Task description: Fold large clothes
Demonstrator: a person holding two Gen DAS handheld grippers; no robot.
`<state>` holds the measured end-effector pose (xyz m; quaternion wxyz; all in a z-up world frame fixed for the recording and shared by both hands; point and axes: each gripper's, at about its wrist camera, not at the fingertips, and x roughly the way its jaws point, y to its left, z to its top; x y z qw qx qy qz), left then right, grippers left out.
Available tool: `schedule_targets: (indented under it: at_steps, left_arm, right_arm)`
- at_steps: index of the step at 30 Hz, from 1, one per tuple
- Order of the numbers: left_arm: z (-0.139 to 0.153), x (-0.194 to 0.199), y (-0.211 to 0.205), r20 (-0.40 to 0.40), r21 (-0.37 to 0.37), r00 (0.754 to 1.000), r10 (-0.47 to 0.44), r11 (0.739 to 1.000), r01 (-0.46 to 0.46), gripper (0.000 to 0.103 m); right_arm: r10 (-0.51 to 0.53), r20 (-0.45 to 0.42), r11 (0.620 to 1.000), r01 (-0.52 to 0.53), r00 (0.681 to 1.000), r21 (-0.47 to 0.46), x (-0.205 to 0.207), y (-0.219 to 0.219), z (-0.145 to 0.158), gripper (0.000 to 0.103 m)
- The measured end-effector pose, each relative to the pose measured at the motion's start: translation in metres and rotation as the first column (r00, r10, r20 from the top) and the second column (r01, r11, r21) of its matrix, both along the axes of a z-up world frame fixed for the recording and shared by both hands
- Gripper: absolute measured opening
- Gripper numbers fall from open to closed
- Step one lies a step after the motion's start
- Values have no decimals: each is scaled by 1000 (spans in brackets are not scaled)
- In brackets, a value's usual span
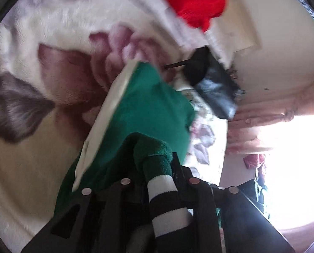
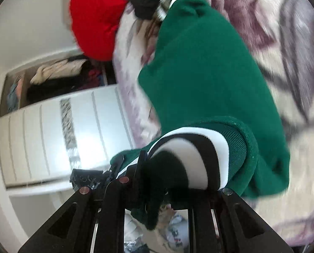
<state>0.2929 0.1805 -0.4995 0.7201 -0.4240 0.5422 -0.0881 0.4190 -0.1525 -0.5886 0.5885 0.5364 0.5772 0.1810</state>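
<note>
Clamping a striped cuff apiece, the left gripper (image 1: 157,181) and right gripper (image 2: 173,175) hold the green jacket (image 2: 203,69) hanging ahead of their jaws over the floral blanket (image 1: 41,67), where slick ribbing may slip free.

Both views are smeared by motion blur. The green jacket (image 1: 152,109) covers the left gripper's fingertips (image 1: 157,168); its striped cuff (image 2: 190,158) hides the right gripper's (image 2: 169,168). The red garment (image 1: 190,0) is cut off by the top edge. The dark object (image 1: 211,84) beside it is too blurred to identify. The window (image 1: 290,168) is blown out white.
</note>
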Motion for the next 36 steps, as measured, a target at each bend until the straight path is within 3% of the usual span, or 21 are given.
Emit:
schedule_targets:
  at_steps: [1, 4, 7, 8, 10, 12, 14, 16, 17, 19, 21, 22, 23, 25, 27, 29, 30, 31, 32, 33, 36]
  left_arm:
    - [-20, 16, 4, -57, -46, 998, -4, 999, 2, 23]
    - [-43, 30, 18, -126, -169, 992, -1, 985, -20, 35]
    - [-46, 29, 31, -132, -267, 991, 14, 962, -49, 48]
    - [-47, 27, 36, -130, -298, 991, 18, 953, -57, 52]
    - [-44, 22, 43, -117, -329, 993, 17, 943, -54, 55]
    - [-43, 15, 53, -112, -373, 993, 37, 925, -76, 58]
    - [-40, 13, 64, -109, -428, 990, 85, 895, -124, 60]
    - [-38, 9, 83, -78, -479, 981, 176, 856, -192, 61]
    - [-36, 9, 91, -62, -481, 975, 214, 850, -217, 67]
    - [-23, 5, 103, -8, -416, 968, 252, 879, -233, 72]
    - [0, -2, 96, 66, -213, 984, 166, 966, -149, 72]
    - [9, -6, 85, 80, -103, 992, 98, 991, -90, 72]
    - [15, -12, 71, 73, 4, 997, 25, 1000, -25, 72]
    - [20, -20, 44, 54, 144, 995, -78, 987, 70, 72]
    - [26, -29, 20, 70, 233, 987, -144, 964, 124, 72]
    - [33, -29, -1, 107, 324, 975, -196, 934, 152, 72]
    - [33, -26, -9, 107, 370, 970, -220, 914, 166, 67]
    - [32, -24, -14, 110, 399, 967, -232, 901, 170, 51]
    - [29, -18, -19, 93, 442, 968, -234, 881, 171, 11]
    - [24, -11, -19, 60, 463, 974, -220, 871, 168, 9]
    - [22, 3, -7, 83, 421, 984, -159, 900, 110, 6]
  right_arm:
    - [-6, -39, 1000, 6, 999, 0, 16, -2, -13, 19]
    - [-48, -144, 997, 56, 988, 54, 44, -10, -47, 32]
    - [-99, -116, 978, 118, 988, 171, 58, -22, -43, 71]
    - [-105, -99, 976, 122, 990, 182, 61, -27, -38, 78]
    - [-104, -63, 978, 114, 993, 173, 65, -35, -24, 79]
    - [-84, -17, 990, 85, 996, 116, 63, -48, -8, 79]
    - [-24, 49, 1000, 25, 998, -13, 54, -67, 6, 79]
    - [59, 67, 984, -47, 996, -169, 41, -74, 10, 82]
    - [86, 61, 975, -71, 994, -210, 37, -76, 8, 84]
    - [130, 37, 966, -119, 991, -229, 28, -78, -5, 84]
    - [172, 35, 962, -160, 985, -220, 24, -75, -21, 84]
    - [211, 38, 950, -196, 977, -242, 24, -70, -29, 84]
    - [236, 36, 938, -218, 971, -269, 24, -67, -34, 84]
    - [263, 49, 930, -240, 964, -278, 25, -60, -39, 84]
    - [255, 96, 942, -225, 962, -251, 29, -58, -38, 82]
    - [248, 151, 944, -203, 957, -260, 38, -54, -31, 72]
    - [253, 166, 942, -204, 953, -268, 42, -51, -28, 68]
    - [275, 175, 925, -211, 945, -315, 49, -45, -25, 54]
    - [296, 177, 912, -223, 939, -344, 54, -41, -24, 18]
    - [306, 171, 900, -226, 937, -372, 58, -38, -22, 10]
    - [248, 169, 903, -165, 954, -396, 66, -43, -15, 7]
